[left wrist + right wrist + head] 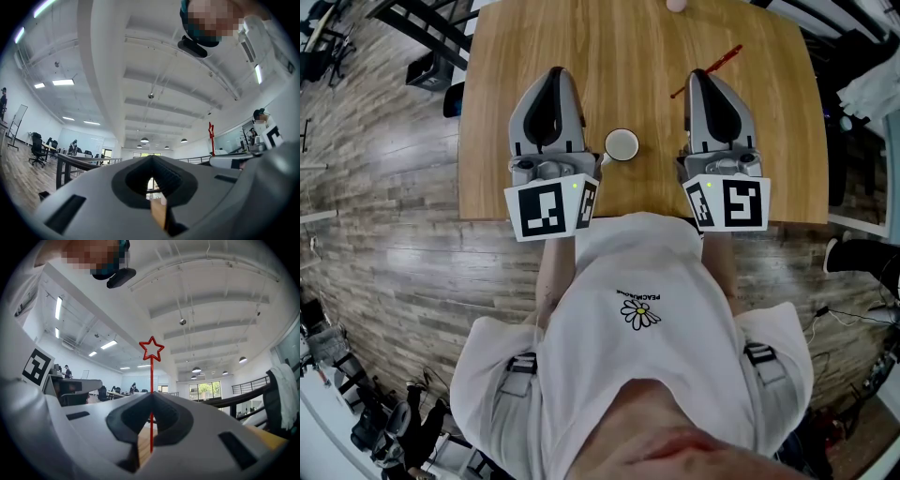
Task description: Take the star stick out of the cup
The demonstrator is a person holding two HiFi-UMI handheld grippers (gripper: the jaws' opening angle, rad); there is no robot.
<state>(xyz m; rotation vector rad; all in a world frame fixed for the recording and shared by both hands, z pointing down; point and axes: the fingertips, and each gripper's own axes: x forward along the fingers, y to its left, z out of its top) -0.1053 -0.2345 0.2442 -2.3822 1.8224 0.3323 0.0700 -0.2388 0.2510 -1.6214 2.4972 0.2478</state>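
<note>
The red star stick (pixel 717 64) is clamped between the shut jaws of my right gripper (pixel 701 77) above the wooden table (pixel 628 56). In the right gripper view its thin stem rises from the jaws (pixel 151 399) to the outlined star (pixel 151 348) against the ceiling. The white cup (pixel 621 145) stands upright on the table between both grippers, with nothing in it. My left gripper (pixel 555 75) is to the left of the cup, jaws shut and empty (pixel 151 158). From the left gripper view the star stick (pixel 211 137) shows at the right.
A small pale object (pixel 675 5) lies at the table's far edge. The person's torso in a white shirt (pixel 637 309) is against the near edge. Wood floor with dark furniture (pixel 431 66) lies to the left, and more clutter (pixel 872 84) to the right.
</note>
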